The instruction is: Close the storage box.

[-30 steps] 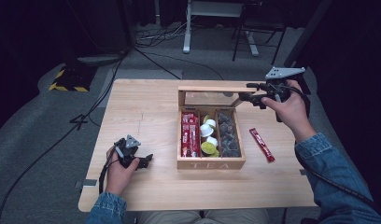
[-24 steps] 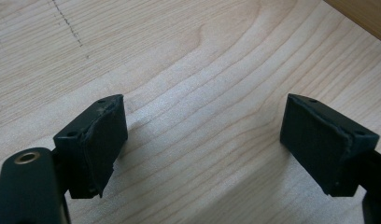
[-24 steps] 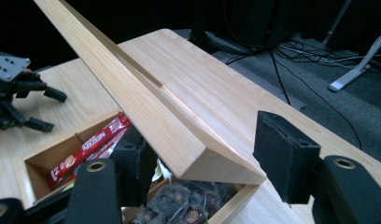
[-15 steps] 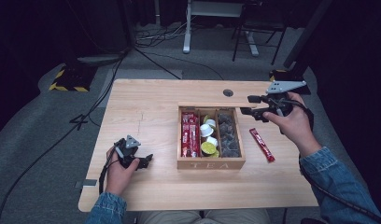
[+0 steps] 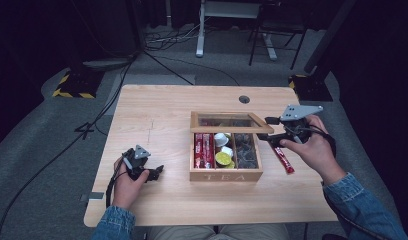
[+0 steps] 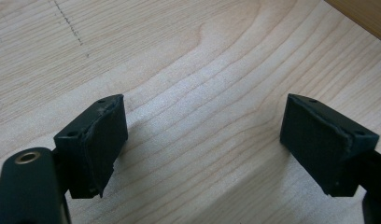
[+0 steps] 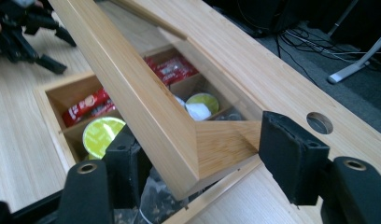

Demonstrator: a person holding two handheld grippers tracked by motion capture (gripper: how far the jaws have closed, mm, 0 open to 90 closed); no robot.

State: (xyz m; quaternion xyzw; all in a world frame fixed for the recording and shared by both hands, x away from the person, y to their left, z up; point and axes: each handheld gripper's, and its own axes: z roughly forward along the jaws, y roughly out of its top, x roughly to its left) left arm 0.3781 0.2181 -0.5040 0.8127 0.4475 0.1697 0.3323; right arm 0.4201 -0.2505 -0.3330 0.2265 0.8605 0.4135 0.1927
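A wooden tea box (image 5: 225, 160) sits near the middle of the desk (image 5: 157, 110), its glass-paned lid (image 5: 227, 121) propped partway up over the compartments. To the right of the box, the right hand (image 5: 312, 150) reaches in with its forearm in a denim sleeve (image 5: 362, 205) angled up from the lower right. The right gripper (image 5: 266, 131) is at the lid's right front corner; in the right gripper view its jaws stand on either side of that corner (image 7: 216, 144), the right pad against the wood, the left hard to judge. Inside the box lie red packets (image 5: 204, 149), a green-topped capsule (image 5: 223, 158) and dark wrapped pieces (image 5: 245, 150). A single red stick packet (image 5: 282, 159) lies on the desk just right of the box, under the right hand. Well to the left of the box, the left hand (image 5: 127, 177) rests on the desk holding the left gripper (image 5: 154, 172), pointed toward the box. Its jaws are spread wide over bare wood, holding nothing.
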